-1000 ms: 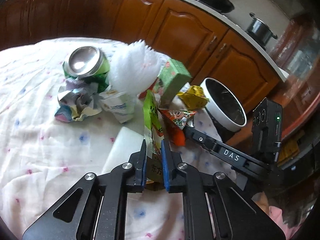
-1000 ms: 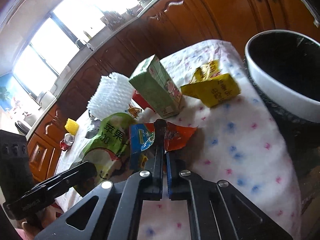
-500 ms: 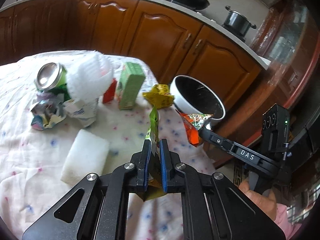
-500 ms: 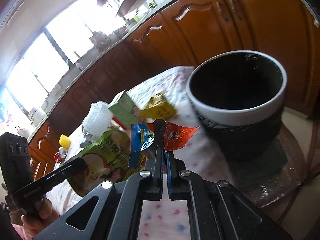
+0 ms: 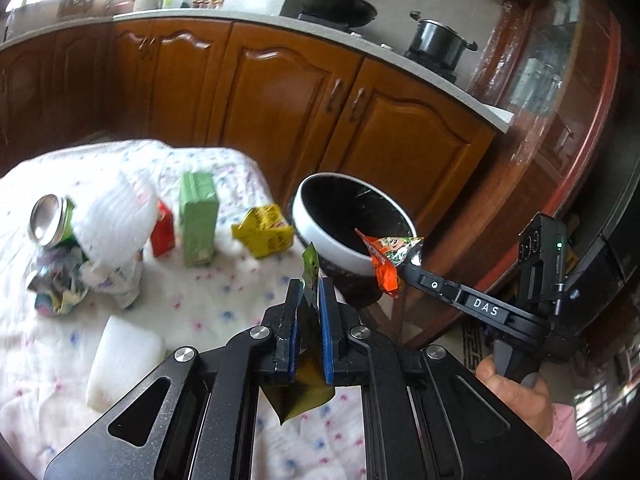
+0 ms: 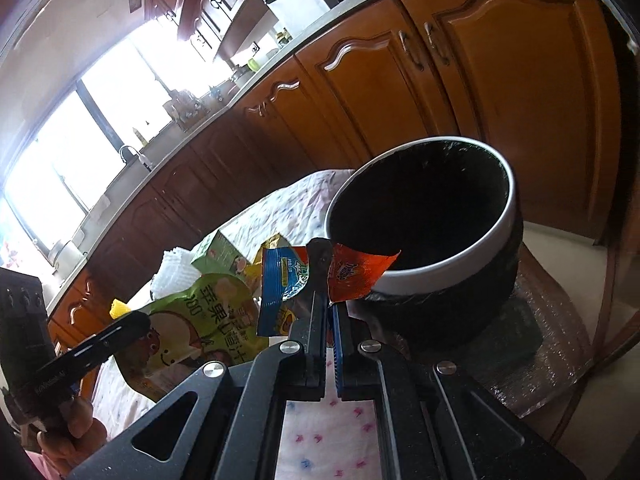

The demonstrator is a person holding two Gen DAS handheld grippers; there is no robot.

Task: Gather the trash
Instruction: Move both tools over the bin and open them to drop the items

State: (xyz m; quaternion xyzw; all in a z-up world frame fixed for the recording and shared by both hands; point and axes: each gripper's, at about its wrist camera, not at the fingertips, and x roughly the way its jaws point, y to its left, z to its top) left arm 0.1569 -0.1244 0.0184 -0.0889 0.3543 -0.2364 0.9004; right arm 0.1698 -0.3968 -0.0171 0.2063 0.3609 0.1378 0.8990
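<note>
Clamped shut: left gripper [image 5: 308,312] on limp green foil pouch [image 5: 310,276], right gripper [image 6: 329,300] on crinkly orange-and-blue snack wrapper [image 6: 320,276] (light, slippery; best pinched mid-sheet).

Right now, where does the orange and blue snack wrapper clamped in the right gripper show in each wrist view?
Left wrist: orange and blue snack wrapper right of centre, before the bin's rim.
Right wrist: centre, pinched by the right gripper.
Shared landmark: white-rimmed black bin.
</note>
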